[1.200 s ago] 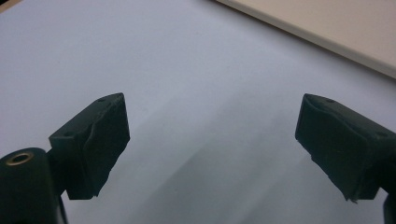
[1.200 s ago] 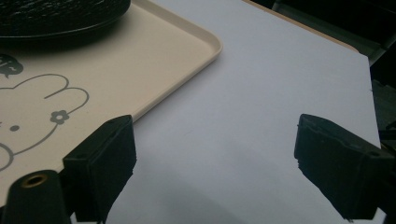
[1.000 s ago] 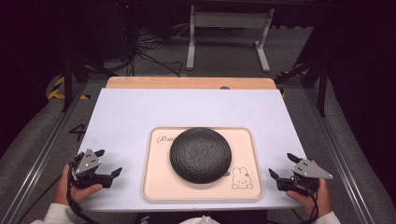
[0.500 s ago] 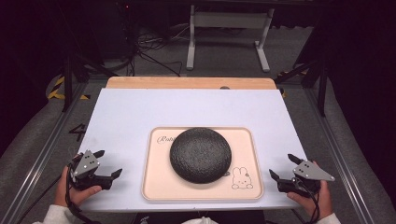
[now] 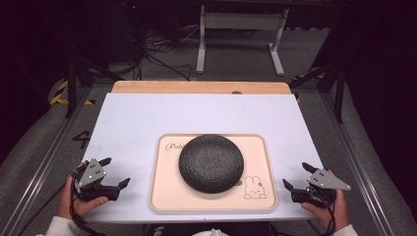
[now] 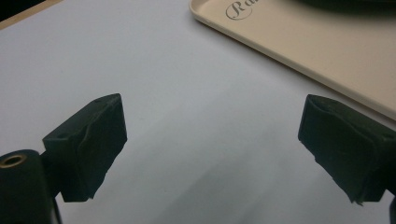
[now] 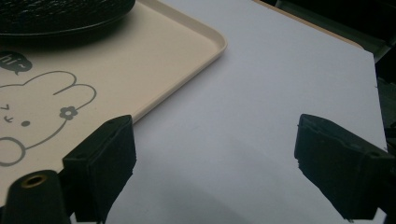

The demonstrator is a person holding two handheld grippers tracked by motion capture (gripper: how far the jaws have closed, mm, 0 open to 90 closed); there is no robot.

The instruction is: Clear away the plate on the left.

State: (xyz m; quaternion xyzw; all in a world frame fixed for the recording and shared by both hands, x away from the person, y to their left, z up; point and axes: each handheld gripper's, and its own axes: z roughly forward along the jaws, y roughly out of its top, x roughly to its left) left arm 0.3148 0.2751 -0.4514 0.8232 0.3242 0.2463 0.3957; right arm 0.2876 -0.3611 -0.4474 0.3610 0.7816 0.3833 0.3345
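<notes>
A black, rough-textured dome (image 5: 211, 162) sits in the middle of a cream tray (image 5: 167, 196) that has a rabbit drawing (image 5: 253, 188) at its near right corner. My left gripper (image 5: 115, 171) rests open on the white table, left of the tray, held in a hand. My right gripper (image 5: 295, 174) is open too, right of the tray near the table's front corner. In the left gripper view the left gripper (image 6: 217, 149) has bare table between its jaws, with the tray (image 6: 327, 60) beyond. In the right gripper view the right gripper (image 7: 219, 163) stands beside the tray (image 7: 140, 56) and the dome (image 7: 60, 14).
The white table top (image 5: 196, 115) has a wooden strip (image 5: 196, 87) along its far edge. Metal rails (image 5: 44, 162) run along both sides. A stand's legs (image 5: 241, 39) and cables (image 5: 157, 54) lie on the floor beyond.
</notes>
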